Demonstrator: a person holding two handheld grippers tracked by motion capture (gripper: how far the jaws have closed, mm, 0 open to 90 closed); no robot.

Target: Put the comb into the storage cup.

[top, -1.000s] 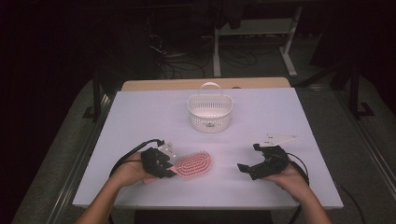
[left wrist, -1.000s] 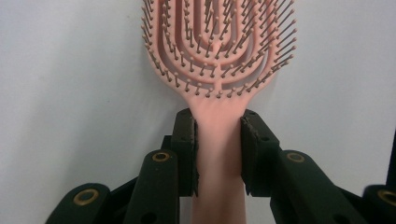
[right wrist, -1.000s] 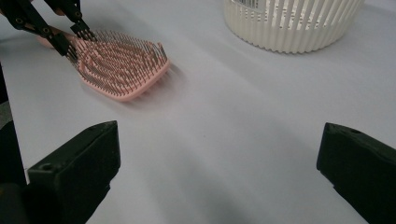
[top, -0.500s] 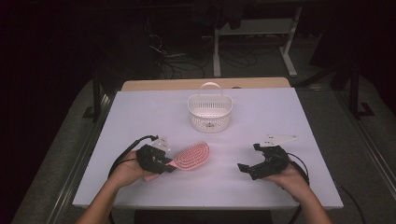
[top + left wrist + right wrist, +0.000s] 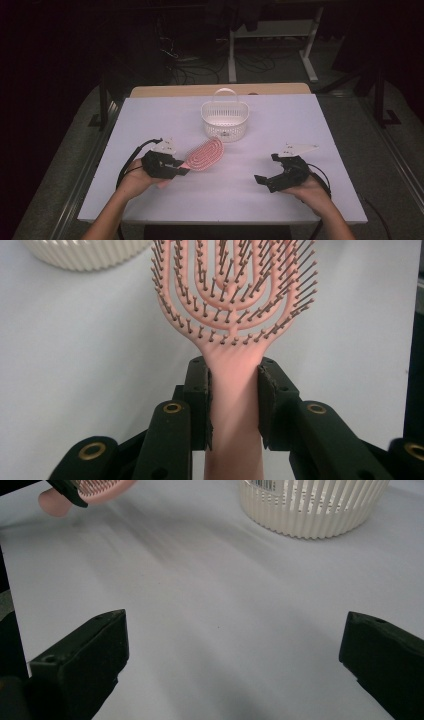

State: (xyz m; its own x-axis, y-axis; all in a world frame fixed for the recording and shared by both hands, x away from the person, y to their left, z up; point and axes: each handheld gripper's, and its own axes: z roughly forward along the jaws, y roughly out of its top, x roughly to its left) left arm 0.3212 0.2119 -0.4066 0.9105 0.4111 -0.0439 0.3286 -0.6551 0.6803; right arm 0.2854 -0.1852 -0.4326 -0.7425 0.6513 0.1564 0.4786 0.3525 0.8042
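Your left gripper (image 5: 179,169) pinches the handle of the pink plastic vented hairbrush (image 5: 204,154), near-left on the white table (image 5: 280,120). Its long axis runs from your gripper far-right, head towards the white slatted plastic basket (image 5: 225,121). Your right gripper (image 5: 267,170) is spread, holding nothing.

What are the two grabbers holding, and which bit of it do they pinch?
The left gripper holds the pink hairbrush by its handle, just below the bristled head. The right gripper holds nothing; its jaws stand wide open over the table.
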